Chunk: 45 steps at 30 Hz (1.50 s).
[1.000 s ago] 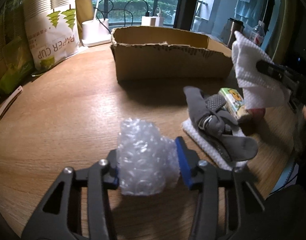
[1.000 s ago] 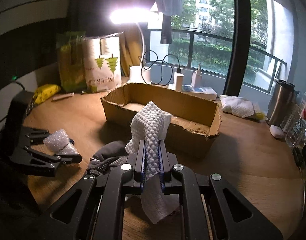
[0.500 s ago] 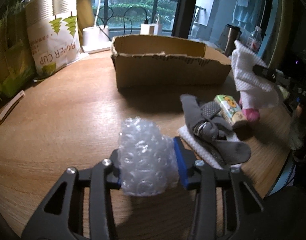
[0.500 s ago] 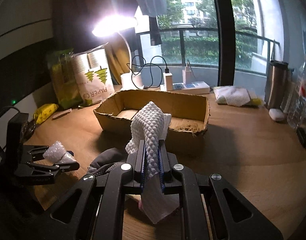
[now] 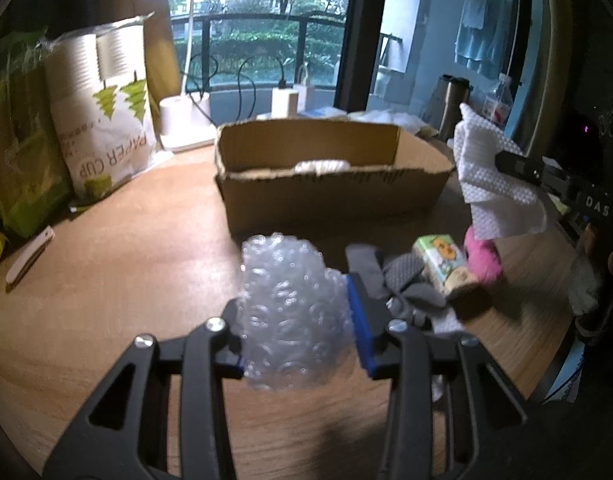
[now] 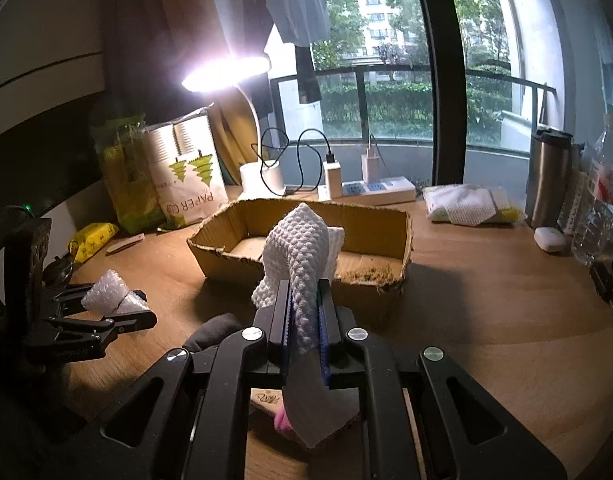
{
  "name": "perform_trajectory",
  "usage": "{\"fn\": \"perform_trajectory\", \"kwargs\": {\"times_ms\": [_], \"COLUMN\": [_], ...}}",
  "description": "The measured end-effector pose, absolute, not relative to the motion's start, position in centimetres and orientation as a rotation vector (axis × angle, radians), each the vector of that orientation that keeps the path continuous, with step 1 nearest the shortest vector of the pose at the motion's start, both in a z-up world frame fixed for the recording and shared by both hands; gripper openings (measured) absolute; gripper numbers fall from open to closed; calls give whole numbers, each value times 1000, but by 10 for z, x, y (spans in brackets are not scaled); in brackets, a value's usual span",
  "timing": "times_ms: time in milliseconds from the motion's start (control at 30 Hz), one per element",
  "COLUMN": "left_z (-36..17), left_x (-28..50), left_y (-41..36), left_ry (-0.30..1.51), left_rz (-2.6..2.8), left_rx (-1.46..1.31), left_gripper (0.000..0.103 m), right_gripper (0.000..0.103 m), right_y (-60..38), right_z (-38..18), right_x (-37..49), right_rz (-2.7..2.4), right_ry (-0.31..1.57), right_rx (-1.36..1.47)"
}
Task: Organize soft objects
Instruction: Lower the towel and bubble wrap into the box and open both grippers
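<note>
Left gripper (image 5: pixel 296 322): clamped on bubble wrap (image 5: pixel 292 312), raised short of cardboard box (image 5: pixel 326 176), for drop-in. Right gripper (image 6: pixel 304 322): pinching white cloth (image 6: pixel 302 256), facing box likewise.

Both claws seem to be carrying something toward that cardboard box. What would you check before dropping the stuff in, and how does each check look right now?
1. Left gripper has a firm hold on the bubble wrap: ok.
2. Right gripper is clamped on the white cloth: ok.
3. Box is open on top: ok.
4. Room left in the box: ok, much of the floor is bare, with one white item at the back.
5. Either load is already above the box: not ok, both sit short of its near wall.
6. Cloth tail hangs clear of the items on the table below: cannot tell.
</note>
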State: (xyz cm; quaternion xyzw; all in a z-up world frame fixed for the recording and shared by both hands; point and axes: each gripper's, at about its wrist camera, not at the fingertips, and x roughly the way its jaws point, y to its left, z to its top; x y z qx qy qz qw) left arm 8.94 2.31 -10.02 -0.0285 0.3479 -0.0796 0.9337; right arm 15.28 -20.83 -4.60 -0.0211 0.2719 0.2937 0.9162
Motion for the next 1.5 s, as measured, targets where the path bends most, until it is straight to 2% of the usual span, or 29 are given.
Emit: {"fn": "perform_trajectory", "kwargs": {"times_ms": [933,1500], "left_z": [-22,-46], "left_x": [148,212], "left_y": [22,44], "left_ry": [421,348], "left_rz": [-199,-147], "left_rx": [-89,-157], "left_gripper": [41,41], "right_gripper": [12,12], "right_y": [-187,-166], "right_z": [-13,-10], "right_x": [190,231], "right_rz": [602,577], "right_ry": [426,406], "right_rx": [-132,-130]}}
